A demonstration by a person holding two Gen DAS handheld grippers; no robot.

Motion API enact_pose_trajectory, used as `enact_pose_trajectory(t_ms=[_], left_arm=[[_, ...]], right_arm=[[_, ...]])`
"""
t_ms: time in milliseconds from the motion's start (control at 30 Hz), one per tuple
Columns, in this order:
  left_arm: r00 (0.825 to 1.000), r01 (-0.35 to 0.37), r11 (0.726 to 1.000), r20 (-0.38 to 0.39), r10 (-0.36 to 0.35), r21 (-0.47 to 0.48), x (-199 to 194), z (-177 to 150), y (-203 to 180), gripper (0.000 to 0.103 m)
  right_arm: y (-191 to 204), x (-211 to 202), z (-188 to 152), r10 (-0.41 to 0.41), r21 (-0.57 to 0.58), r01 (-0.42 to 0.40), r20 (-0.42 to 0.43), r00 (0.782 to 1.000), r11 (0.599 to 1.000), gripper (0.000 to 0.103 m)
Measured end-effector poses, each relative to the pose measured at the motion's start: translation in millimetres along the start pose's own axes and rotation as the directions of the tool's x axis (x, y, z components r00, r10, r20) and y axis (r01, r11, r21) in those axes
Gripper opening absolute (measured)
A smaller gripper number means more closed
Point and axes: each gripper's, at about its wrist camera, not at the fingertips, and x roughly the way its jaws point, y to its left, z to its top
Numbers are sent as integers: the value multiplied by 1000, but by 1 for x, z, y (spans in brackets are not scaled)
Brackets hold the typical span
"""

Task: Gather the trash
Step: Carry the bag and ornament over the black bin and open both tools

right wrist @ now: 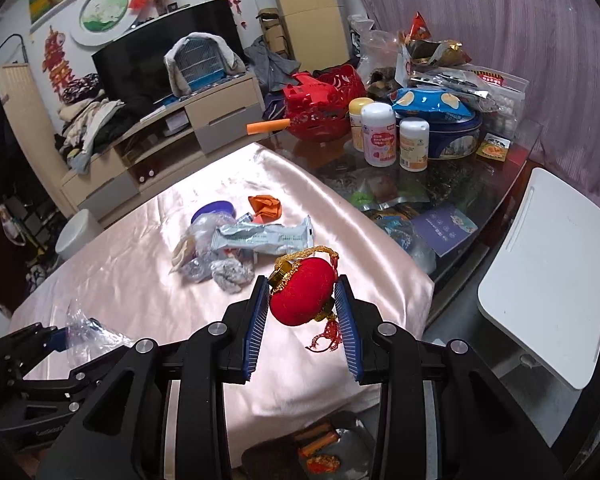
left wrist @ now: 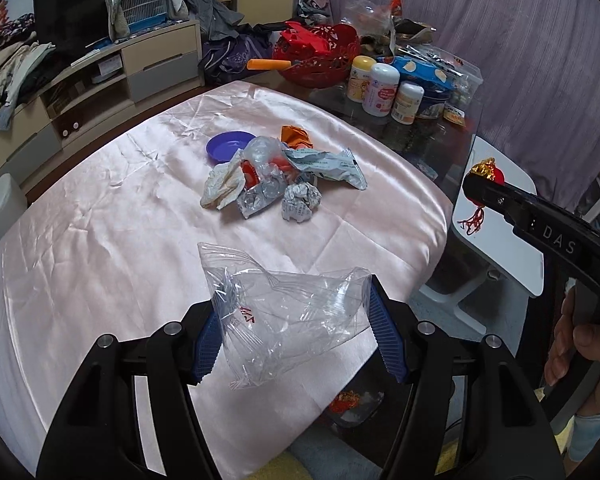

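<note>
My left gripper (left wrist: 296, 320) is shut on a clear plastic bag (left wrist: 284, 312), held just above the pink satin cloth (left wrist: 100, 240); it also shows in the right wrist view (right wrist: 88, 330). My right gripper (right wrist: 302, 312) is shut on a small red lantern ornament (right wrist: 302, 298) with a gold cap and red tassel, held above the cloth's near right edge; it shows in the left wrist view too (left wrist: 490, 174). A trash pile (left wrist: 276, 176) lies mid-cloth: crumpled paper, foil, a silver wrapper (right wrist: 264, 236), a purple lid (left wrist: 228, 146).
Beyond the cloth, the glass table holds white bottles (right wrist: 380, 136), a blue tin (right wrist: 456, 136), snack bags and a red basket (left wrist: 316, 56). A white chair (right wrist: 548, 272) stands to the right. A white bin (left wrist: 0, 208) stands on the floor at left.
</note>
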Motion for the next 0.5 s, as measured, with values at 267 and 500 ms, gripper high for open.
enact_pose_trajectory(t_ms=[267,500], left_arm=[[1000,-5,999,11,5,33,-30,-50,-17,62],[1000,15,998,-6,-14,63,-39,-85,-33,62]], right_arm=[[8,-45,-55,-26,-15,26,-21,999,1000,35],[3,-70,-99,-40,2,40,-50,998,999,35]])
